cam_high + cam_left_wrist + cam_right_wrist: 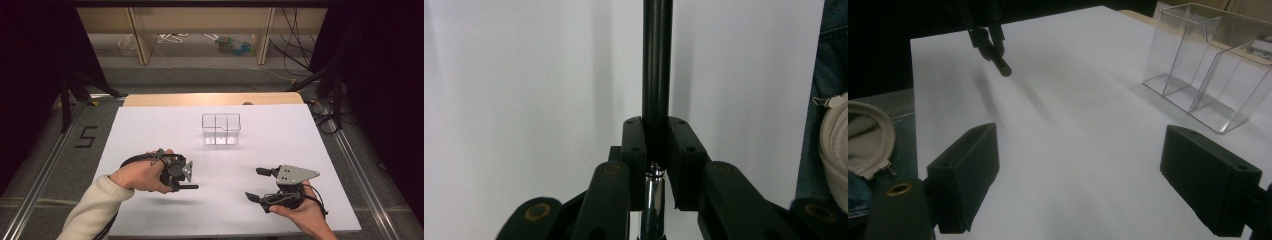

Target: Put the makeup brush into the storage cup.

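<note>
A white sheet is covering the desk (150, 125), with a dark floor around it and a pale wooden shelf unit standing behind; the figure "5" (86, 136) is marked on the floor to the left, and no other writing is legible.

The left claw (176, 186) is clamping a slim black pen (188, 187) with a chrome section, its pads pressing on the barrel where black meets metal, as the left gripper view (656, 150) is showing. The pen (657, 60) is hovering just above the sheet, its long axis lying level and pointing toward the person's right.

The right claw (257, 184) is resting near the desk's front right with its jaws standing wide apart and nothing between them; in the right gripper view (1093, 185) the pen (1000, 64) is showing well beyond them.

A clear plastic organizer (221, 129) with several compartments is standing upright at mid-desk, beyond both hands. It is lying ahead and to the right of the pen's tip, so the likely drop would call for tipping the pen upright first. The left hand (140, 175), already holding the pen, looks the better placed.
</note>
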